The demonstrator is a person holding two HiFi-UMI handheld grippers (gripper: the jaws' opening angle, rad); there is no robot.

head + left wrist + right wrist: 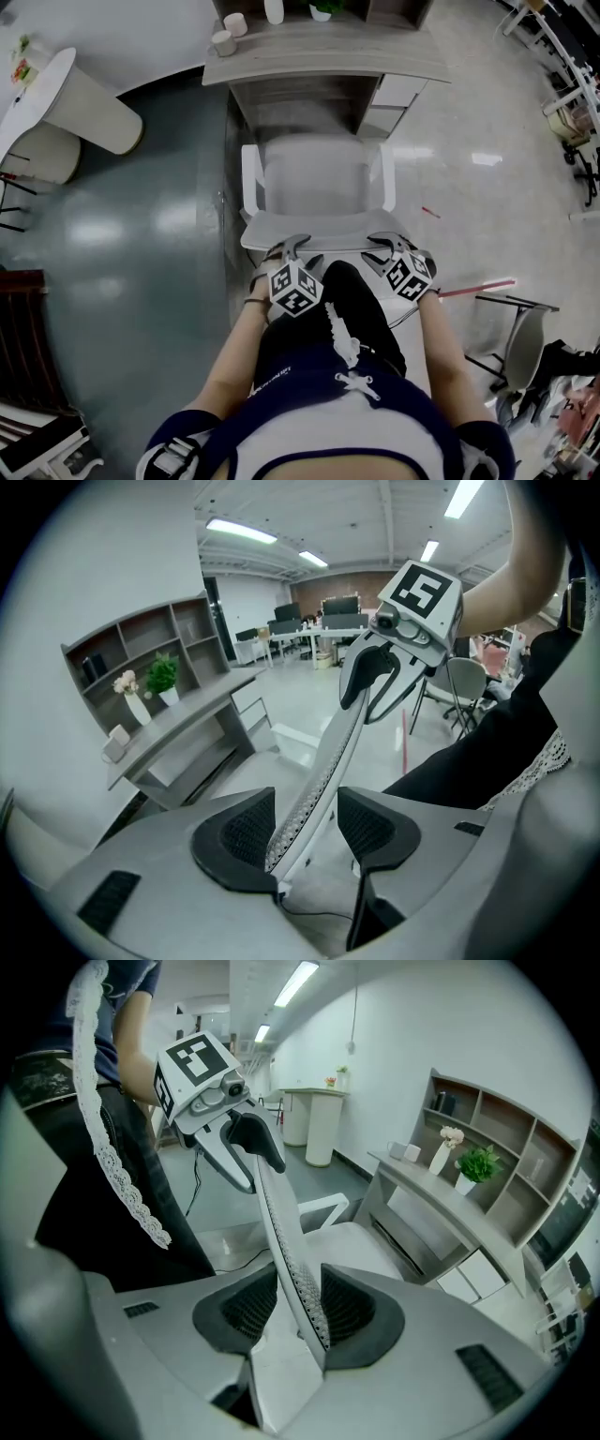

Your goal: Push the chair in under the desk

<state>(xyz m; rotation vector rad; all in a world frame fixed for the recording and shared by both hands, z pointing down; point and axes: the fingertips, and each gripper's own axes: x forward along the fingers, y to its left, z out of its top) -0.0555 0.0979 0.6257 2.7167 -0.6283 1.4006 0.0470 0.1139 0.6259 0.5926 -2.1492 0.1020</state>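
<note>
A white moulded plastic chair (pixel 319 178) with loop armrests is standing square in front of a grey wooden desk (pixel 319 61). Its front edge is sitting just at the mouth of the kneehole, and most of the seat is showing outside the desk. The chair's thin perforated backrest (pixel 333 234) is facing the person, and both claws are resting on its top rim, pointing steeply down and forward.

The left claw (pixel 291 248) is straddling the rim near its left end. In the left gripper view its jaws are standing fairly wide. The rim is running up between the two dark ribbed pads (pixel 248 832), lying against the left one and leaving a clear gap to the right one. So this claw is bracketing the backrest rather than pinching it.

The right claw (pixel 389 246) is sitting near the rim's right end, well apart from the left claw. In the right gripper view its jaws are standing narrower. The rim is filling the space between the pads (pixel 352 1312), which are lying against both of its faces, so it is gripping the backrest.

Each claw's marker cube (pixel 295 289) is facing up towards the head camera. The person's forearms are reaching down to the claws on either side of a dark lap.

Two pale cups (pixel 230 33) are standing at the desk's left end. A white round table (pixel 42 89) is standing well off to the left on the teal floor.
</note>
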